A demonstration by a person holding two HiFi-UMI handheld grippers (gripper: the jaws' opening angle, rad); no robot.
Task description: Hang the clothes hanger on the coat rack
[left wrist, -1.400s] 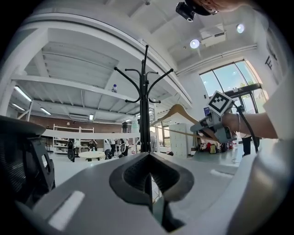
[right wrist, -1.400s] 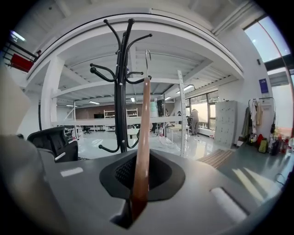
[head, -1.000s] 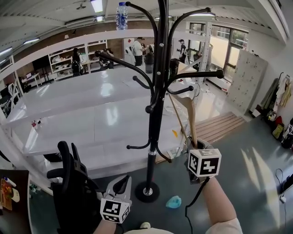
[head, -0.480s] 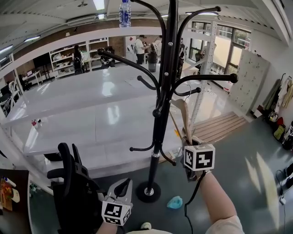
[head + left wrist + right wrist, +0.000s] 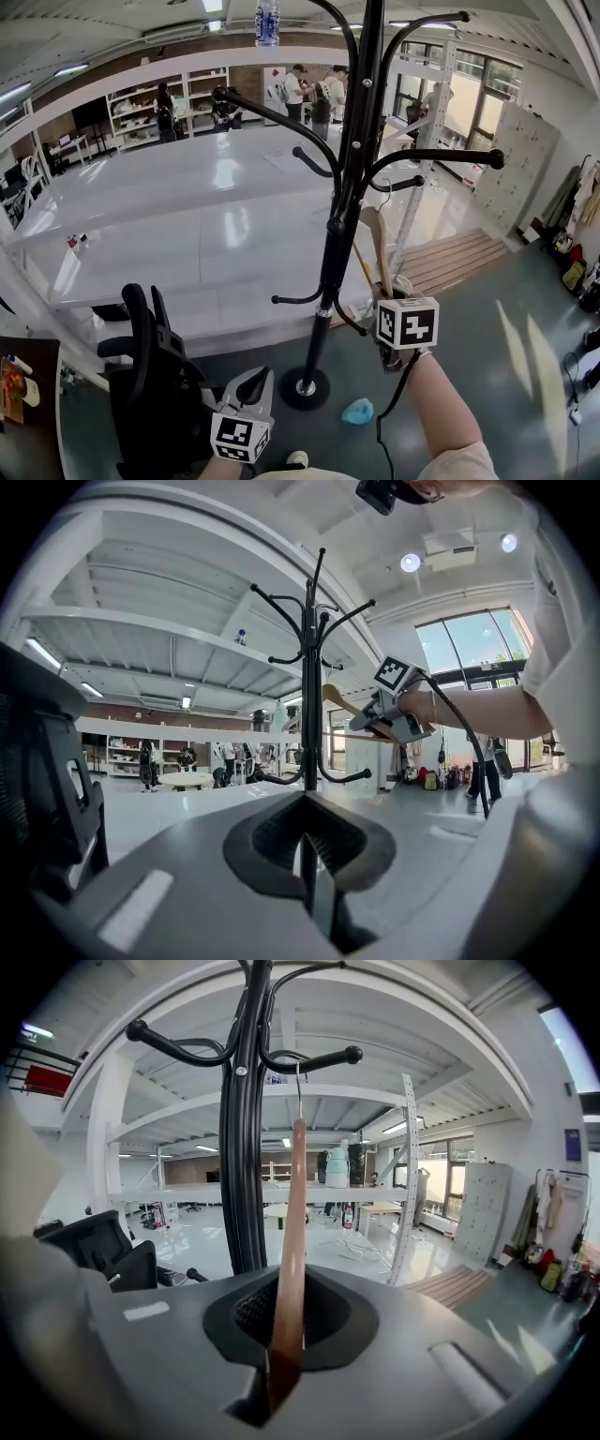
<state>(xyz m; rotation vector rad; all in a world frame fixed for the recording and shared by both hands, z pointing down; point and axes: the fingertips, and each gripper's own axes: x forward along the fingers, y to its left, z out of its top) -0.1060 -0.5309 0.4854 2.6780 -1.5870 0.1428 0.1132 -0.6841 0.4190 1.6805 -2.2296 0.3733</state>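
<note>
Right claw (image 5: 281, 1354) pinched the hanger (image 5: 292, 1222) by its wooden end, hook (image 5: 298, 1091) just below a rack (image 5: 242, 1147) arm; light, stiff, smooth wood likely needed a firm hold. Left claw (image 5: 305, 855) hung closed, empty.

Black office chair (image 5: 150, 375) at lower left, on grey-green floor (image 5: 525, 375). Small crumpled blue item (image 5: 356, 412) on floor near centre. Behind, large glossy white surface (image 5: 187, 234). Clear water bottle (image 5: 267, 21) upright on white overhead beam (image 5: 112, 80). Slatted wooden platform (image 5: 459, 258) at right, grey lockers (image 5: 502, 155) beyond it. People (image 5: 309, 94) standing far back, near white shelves (image 5: 131, 117).
</note>
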